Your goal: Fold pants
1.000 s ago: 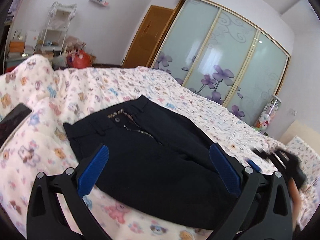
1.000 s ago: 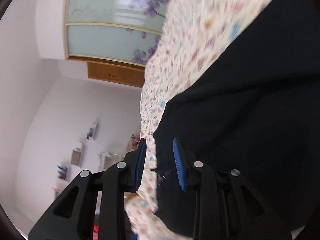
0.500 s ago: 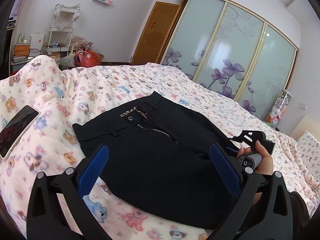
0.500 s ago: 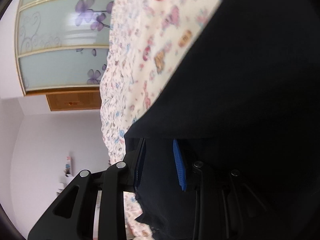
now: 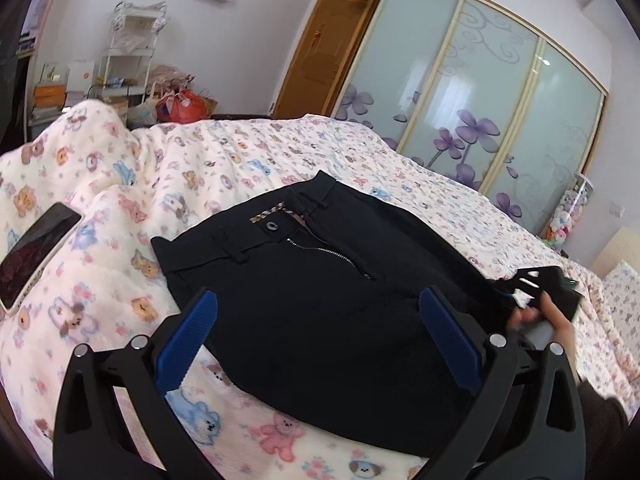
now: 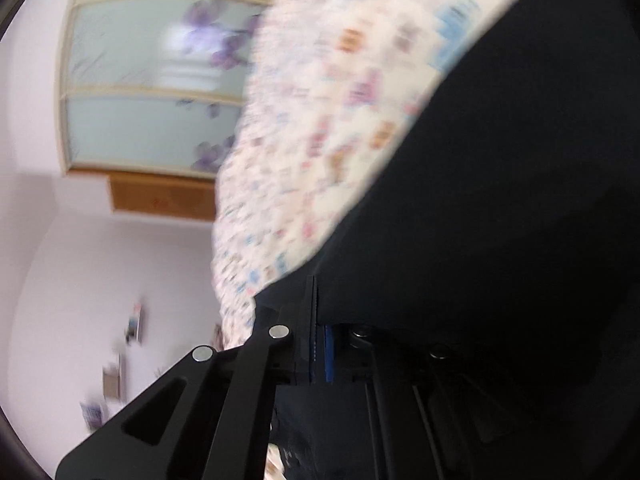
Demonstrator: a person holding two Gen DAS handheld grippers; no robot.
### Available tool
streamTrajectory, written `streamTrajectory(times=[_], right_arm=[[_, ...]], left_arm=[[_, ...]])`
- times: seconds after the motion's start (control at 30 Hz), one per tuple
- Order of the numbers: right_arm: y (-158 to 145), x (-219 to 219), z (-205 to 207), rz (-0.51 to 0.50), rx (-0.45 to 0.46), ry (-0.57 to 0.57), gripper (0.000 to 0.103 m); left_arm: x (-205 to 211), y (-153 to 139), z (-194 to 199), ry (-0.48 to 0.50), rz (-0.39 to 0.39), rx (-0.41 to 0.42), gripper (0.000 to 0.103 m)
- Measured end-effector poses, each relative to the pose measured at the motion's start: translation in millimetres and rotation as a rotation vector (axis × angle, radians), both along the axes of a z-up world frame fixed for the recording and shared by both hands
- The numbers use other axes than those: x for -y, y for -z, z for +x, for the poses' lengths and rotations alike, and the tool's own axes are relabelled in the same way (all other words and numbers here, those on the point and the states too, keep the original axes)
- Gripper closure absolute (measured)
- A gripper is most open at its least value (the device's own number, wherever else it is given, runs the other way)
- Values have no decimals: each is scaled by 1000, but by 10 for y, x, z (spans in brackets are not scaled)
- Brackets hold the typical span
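Pants (image 5: 320,308): black, lying flat on the bedspread with the waistband toward the far wall; button done up, zipper partly open, a checked lining showing at the waist.
Bedspread (image 5: 224,168): cream with small bear and flower prints; it lies under the pants and shows on every side of them.
My left gripper (image 5: 320,340): held low over the near edge of the pants, my blue pads spread wide, one over each side of the dark cloth; nothing is pinched between them.
My right gripper (image 6: 318,344): at the right-hand edge of the pants, rolled onto its side; my two blue pads are pressed together, and a fold of the black cloth runs into the seam between them, so I am pinching the pants.
My right hand (image 5: 556,320): seen from the left wrist view at the right side of the pants, wrapped round the gripper's handle; blurred.
Phone (image 5: 34,252): dark screen up, on the bedspread to the left of the pants, well apart from them.
Wardrobe doors (image 5: 480,112): frosted glass with purple flowers, beyond the pants on the far right.
Wooden door (image 5: 320,56): behind the pants, left of the wardrobe doors.
Shelf rack (image 5: 128,52): white, against the wall beyond the pants on the left.
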State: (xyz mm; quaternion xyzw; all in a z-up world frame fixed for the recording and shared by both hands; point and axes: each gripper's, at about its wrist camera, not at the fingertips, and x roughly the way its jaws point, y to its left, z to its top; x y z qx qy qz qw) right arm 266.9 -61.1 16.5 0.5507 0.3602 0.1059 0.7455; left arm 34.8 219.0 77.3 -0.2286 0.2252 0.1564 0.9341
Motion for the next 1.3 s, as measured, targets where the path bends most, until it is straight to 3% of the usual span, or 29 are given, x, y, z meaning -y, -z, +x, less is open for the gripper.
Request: streamTrajectory(times=[0.1,0.2,0.4,0.5,0.63,0.73,0.87,0.97,1.07,1.1,1.2,1.27,1.3], right_arm=[[-184,-47,-214,-46,82,-100,100],[-300,-74,-697,-106,164,-251,100],[-67,62,-1536,-174,193,-394,101],[-20,46,-1748,-319,272,-436,101],[139,43,-1856,-335,302,-440,101],[191,92,-1790,-312,293,-451,101],[184,130,-1808,-309,302,-454,101],[160,118,-1809,-304,302,-456,101],[140,63,-1763,-295,306,-459,100],[143,54,-1752,-291,308,-460,100],[174,62,-1734,-268,315,-474,100],[172,61,-1734,-261,324,-479,100],[173,42,-1738,-258,329,-479,100]], left_arm=[[-69,37,10,-5,-44,-1,2],[-127,70,25,-3,-75,0,2],[-184,134,53,33,-146,27,2],[-164,128,132,113,-210,62,2],[-151,42,479,218,-241,23,2],[-226,21,1002,260,-285,-85,2],[-361,83,1719,310,-452,-136,2],[-374,124,2054,281,-488,-157,4],[-377,185,2308,214,-460,-204,33],[-378,202,2367,198,-446,-223,55],[-441,255,2409,163,-505,-196,96],[-477,269,2288,105,-554,-156,96],[-478,237,2214,88,-536,-145,96]])
